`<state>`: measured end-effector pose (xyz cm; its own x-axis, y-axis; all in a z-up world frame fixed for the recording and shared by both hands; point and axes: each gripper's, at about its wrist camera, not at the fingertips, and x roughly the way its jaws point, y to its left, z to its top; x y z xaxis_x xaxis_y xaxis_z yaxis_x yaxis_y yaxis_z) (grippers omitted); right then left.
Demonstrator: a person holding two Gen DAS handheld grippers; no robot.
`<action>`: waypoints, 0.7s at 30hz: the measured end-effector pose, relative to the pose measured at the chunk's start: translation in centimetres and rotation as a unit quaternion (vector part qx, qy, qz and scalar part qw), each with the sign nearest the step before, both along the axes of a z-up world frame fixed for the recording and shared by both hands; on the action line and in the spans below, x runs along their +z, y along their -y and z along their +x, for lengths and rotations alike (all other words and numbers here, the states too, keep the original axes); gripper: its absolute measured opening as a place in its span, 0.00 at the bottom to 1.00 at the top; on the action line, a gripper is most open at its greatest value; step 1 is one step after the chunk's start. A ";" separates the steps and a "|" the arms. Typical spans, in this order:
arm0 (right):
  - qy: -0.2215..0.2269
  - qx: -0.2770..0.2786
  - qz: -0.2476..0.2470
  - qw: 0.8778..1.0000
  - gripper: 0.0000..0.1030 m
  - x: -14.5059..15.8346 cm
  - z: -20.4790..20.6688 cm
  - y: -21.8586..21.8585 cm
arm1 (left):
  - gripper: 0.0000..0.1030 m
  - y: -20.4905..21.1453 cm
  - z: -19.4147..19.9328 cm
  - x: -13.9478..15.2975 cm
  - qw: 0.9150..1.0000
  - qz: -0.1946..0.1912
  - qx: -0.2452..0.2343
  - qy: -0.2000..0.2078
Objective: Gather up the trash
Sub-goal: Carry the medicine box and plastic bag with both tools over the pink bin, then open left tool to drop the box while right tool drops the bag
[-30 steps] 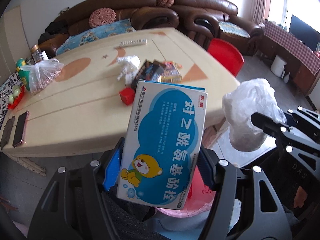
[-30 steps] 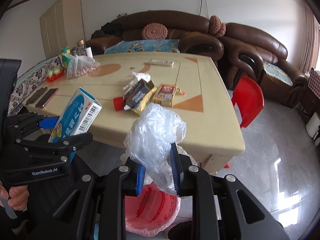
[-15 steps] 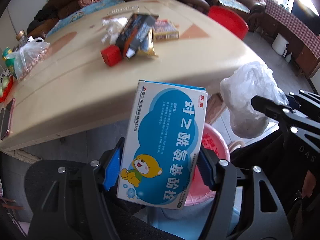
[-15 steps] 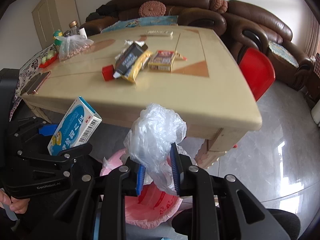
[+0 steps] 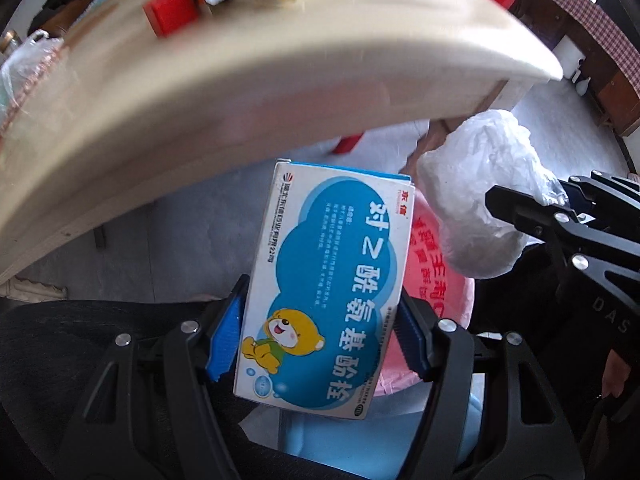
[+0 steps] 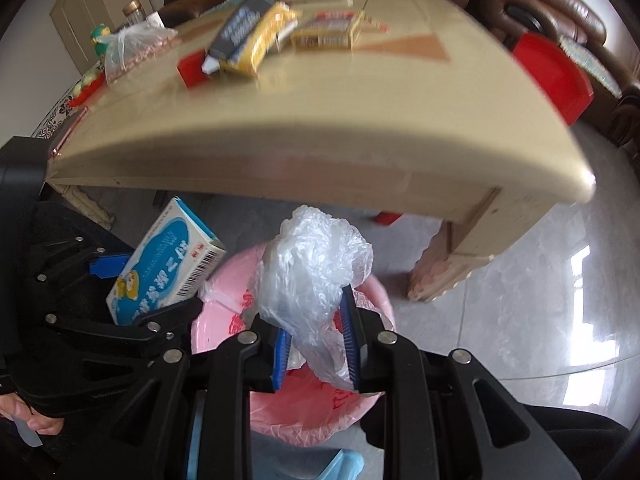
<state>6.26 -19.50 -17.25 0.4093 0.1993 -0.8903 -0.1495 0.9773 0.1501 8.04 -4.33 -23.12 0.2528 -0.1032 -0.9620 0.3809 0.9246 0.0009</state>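
My left gripper [image 5: 320,332] is shut on a blue and white medicine box [image 5: 328,280] with a cartoon bear, held below the table's edge. In the right wrist view the same box [image 6: 168,268] sits at the left, beside the pink rim. My right gripper [image 6: 316,340] is shut on a crumpled clear plastic bag [image 6: 316,268], which also shows at the right of the left wrist view as a white bag [image 5: 480,200]. Both items hang just over a bin lined with a pink bag [image 6: 320,408], whose rim [image 5: 432,272] lies behind the box.
The beige table [image 6: 320,120] overhangs both grippers. On it lie a red block [image 6: 192,68], a yellow and dark snack pack [image 6: 256,36], a small printed box [image 6: 324,34] and a clear bag of goods [image 6: 132,48]. A red chair [image 6: 548,72] and table leg [image 6: 448,264] stand at the right.
Both grippers have sunk from above the tabletop to below its edge and tipped downward, bringing box and bag over the pink-lined bin. Neither grip has changed.
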 end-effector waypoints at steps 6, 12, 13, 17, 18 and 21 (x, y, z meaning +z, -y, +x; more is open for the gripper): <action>-0.055 0.018 -0.001 0.998 0.23 -3.6 1.6 -1.2 | 0.63 0.1 1.6 -3.6 0.998 0.010 0.009 -0.055; -0.109 0.024 -0.001 0.994 0.23 -7.3 2.6 -1.3 | 0.63 0.1 3.1 -6.7 0.994 0.017 0.022 -0.109; -0.117 0.025 -0.004 0.993 0.23 -8.0 2.7 -1.3 | 0.63 0.0 3.0 -6.9 0.992 0.017 0.023 -0.119; -0.143 0.029 -0.014 0.989 0.23 -10.0 3.2 -1.4 | 0.63 0.0 2.9 -7.1 0.988 0.023 0.029 -0.152; -0.150 0.030 -0.015 0.988 0.23 -10.4 3.4 -1.6 | 0.63 0.0 3.1 -7.0 0.987 0.024 0.031 -0.156; -0.171 0.033 -0.019 0.985 0.23 -12.2 3.8 -1.4 | 0.63 0.3 3.2 -6.8 0.983 0.032 0.036 -0.175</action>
